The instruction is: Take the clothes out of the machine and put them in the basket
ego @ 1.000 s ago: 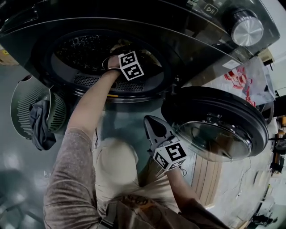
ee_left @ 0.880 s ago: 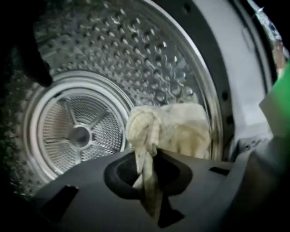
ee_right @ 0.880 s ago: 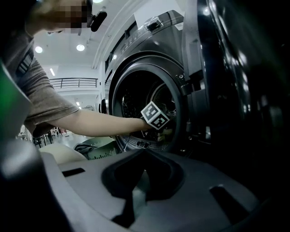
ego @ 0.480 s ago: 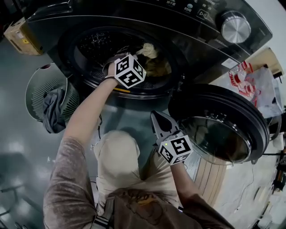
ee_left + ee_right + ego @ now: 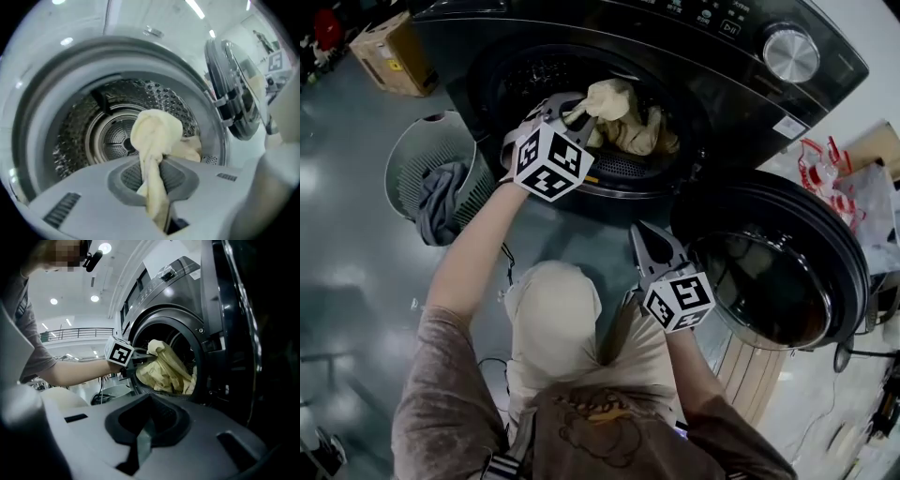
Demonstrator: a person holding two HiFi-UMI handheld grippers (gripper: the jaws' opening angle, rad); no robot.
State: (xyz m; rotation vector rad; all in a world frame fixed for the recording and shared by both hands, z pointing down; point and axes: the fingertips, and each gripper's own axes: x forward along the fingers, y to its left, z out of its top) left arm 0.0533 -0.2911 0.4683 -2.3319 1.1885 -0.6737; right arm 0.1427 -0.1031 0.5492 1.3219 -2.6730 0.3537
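Observation:
A cream cloth (image 5: pixel 619 112) hangs out of the dark washing machine's (image 5: pixel 741 89) round opening. My left gripper (image 5: pixel 572 111) is shut on it at the opening's left rim. In the left gripper view the cloth (image 5: pixel 157 133) is pinched between the jaws (image 5: pixel 157 187), with the bare drum behind. The right gripper view shows the same cloth (image 5: pixel 166 369) bunched on the door sill. My right gripper (image 5: pixel 652 246) hangs below the opening, beside the open door (image 5: pixel 778 253); its jaws (image 5: pixel 143 437) are shut on nothing. A pale slatted basket (image 5: pixel 408 159) stands left of the machine and holds a dark grey garment (image 5: pixel 441 202).
A cardboard box (image 5: pixel 394 52) sits on the floor behind the basket. A plastic bag with red print (image 5: pixel 825 169) lies right of the machine, behind the door. The person's knee (image 5: pixel 553 305) is below the opening.
My left gripper has drawn back out of the drum and upward, and the cream cloth has come out to the opening with it. My right gripper has hardly moved.

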